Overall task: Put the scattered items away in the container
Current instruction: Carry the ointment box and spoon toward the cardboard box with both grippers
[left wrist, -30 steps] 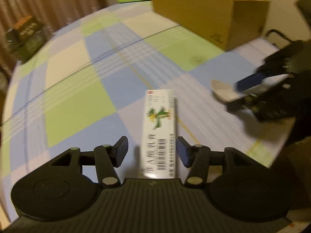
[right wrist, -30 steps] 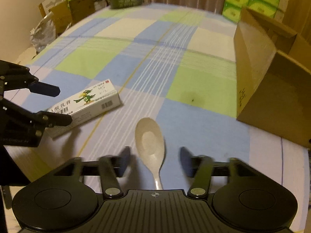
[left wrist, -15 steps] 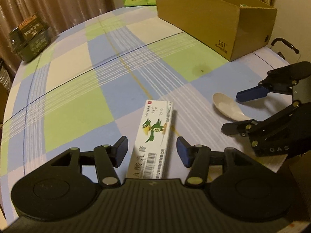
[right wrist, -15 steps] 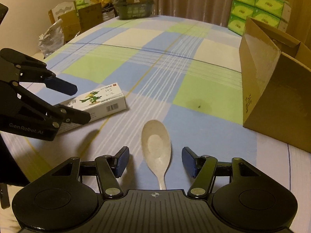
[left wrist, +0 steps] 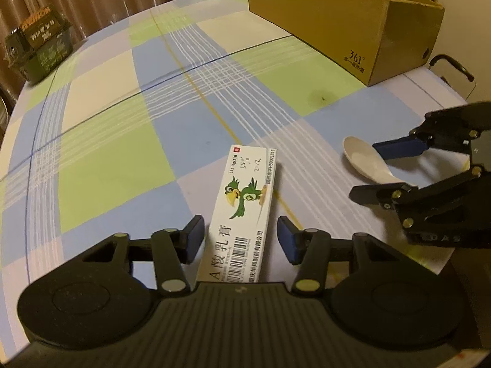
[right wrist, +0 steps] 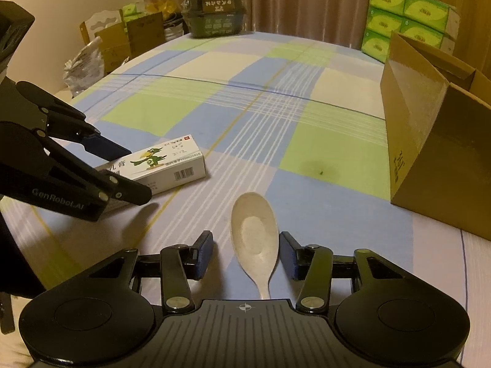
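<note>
We see the left hand-held gripper (left wrist: pixel 240 234) held low over the desk (left wrist: pixel 122 141), its fingers spread and released either side of the white medicine box (left wrist: pixel 245 205), not touching it. The right hand-held gripper (right wrist: pixel 245 250) is likewise low and released, the pale spoon (right wrist: pixel 255 236) lying between its fingers. The cardboard box (right wrist: pixel 429 153) stands ahead to its right.

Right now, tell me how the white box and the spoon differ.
The white box is a long rectangular carton printed with a green bird and a barcode; the spoon is plain, off-white and rounded. The box lies between the open fingers of the left gripper; the spoon lies between the open fingers of the right gripper. Both lie flat on the checked tablecloth, ungripped and outside the cardboard box.
</note>
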`<action>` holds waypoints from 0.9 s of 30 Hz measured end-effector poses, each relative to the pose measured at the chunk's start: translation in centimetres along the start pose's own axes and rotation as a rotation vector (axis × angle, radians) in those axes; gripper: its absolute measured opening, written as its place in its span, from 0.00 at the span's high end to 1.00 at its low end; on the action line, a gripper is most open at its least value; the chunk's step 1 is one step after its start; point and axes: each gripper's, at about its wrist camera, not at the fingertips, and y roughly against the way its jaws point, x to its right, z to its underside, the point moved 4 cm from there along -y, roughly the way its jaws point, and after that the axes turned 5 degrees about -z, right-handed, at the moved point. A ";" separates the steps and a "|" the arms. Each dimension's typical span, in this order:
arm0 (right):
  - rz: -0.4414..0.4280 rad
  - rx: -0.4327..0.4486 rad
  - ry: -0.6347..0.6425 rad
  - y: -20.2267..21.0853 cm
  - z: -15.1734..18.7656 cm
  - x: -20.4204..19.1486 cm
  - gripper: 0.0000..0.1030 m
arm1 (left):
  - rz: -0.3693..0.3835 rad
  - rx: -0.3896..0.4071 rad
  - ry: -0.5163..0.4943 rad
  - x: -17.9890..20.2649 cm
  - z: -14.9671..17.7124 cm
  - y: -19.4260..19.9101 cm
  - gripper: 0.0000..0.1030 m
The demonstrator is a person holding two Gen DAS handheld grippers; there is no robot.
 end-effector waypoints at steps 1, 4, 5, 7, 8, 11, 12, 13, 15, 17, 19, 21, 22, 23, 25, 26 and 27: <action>-0.001 0.001 -0.001 0.0 0.0 0.0 0.56 | 0.007 -0.002 0.011 0.0 0.0 0.0 0.60; 0.001 0.002 0.000 0.0 -0.1 0.1 0.58 | 0.005 -0.005 -0.001 0.2 -0.1 0.0 0.66; 0.001 0.001 0.001 0.0 -0.1 0.2 0.60 | 0.005 -0.007 -0.002 0.2 0.0 0.0 0.66; 0.003 0.000 0.003 0.0 -0.2 0.2 0.69 | 0.004 -0.004 0.007 0.3 0.1 0.1 0.68; 0.004 -0.001 0.004 0.1 -0.2 0.2 0.70 | 0.005 -0.002 0.015 0.4 0.2 0.3 0.68; 0.000 -0.005 -0.002 0.1 -0.3 0.2 0.71 | 0.003 -0.002 0.036 0.6 0.7 0.6 0.68; -0.002 -0.004 -0.004 0.2 -0.3 0.1 0.71 | 0.006 -0.003 0.044 0.7 0.8 0.8 0.68; -0.003 0.000 -0.003 0.4 -0.3 0.1 0.71 | 0.008 -0.002 0.052 0.7 0.9 0.9 0.68; 0.001 0.011 0.000 0.8 -0.5 0.0 0.71 | 0.010 -0.002 0.061 0.9 1.1 1.2 0.68; 0.002 0.020 -0.001 1.1 -0.8 -0.1 0.71 | 0.014 0.000 0.068 1.1 1.2 1.6 0.68; 0.005 0.030 -0.003 1.4 -1.0 -0.1 0.71 | 0.014 0.006 0.072 1.2 1.2 1.9 0.68; 0.012 0.038 -0.005 1.8 -1.2 -0.1 0.71 | 0.014 0.014 0.076 1.3 1.1 2.2 0.68; 0.016 0.043 -0.006 1.9 -1.3 -0.1 0.71 | 0.013 0.018 0.075 1.3 1.0 2.4 0.68; 0.020 0.048 -0.010 2.1 -1.4 0.0 0.71 | 0.011 0.022 0.074 1.4 0.9 2.5 0.68; 0.026 0.057 -0.019 2.5 -1.6 0.1 0.71 | 0.008 0.031 0.071 1.5 0.9 2.8 0.68; 0.029 0.061 -0.022 2.7 -1.6 0.1 0.71 | 0.006 0.034 0.071 1.5 0.8 3.0 0.68; 0.031 0.063 -0.025 2.9 -1.6 0.2 0.71 | 0.005 0.036 0.073 1.5 0.9 3.1 0.68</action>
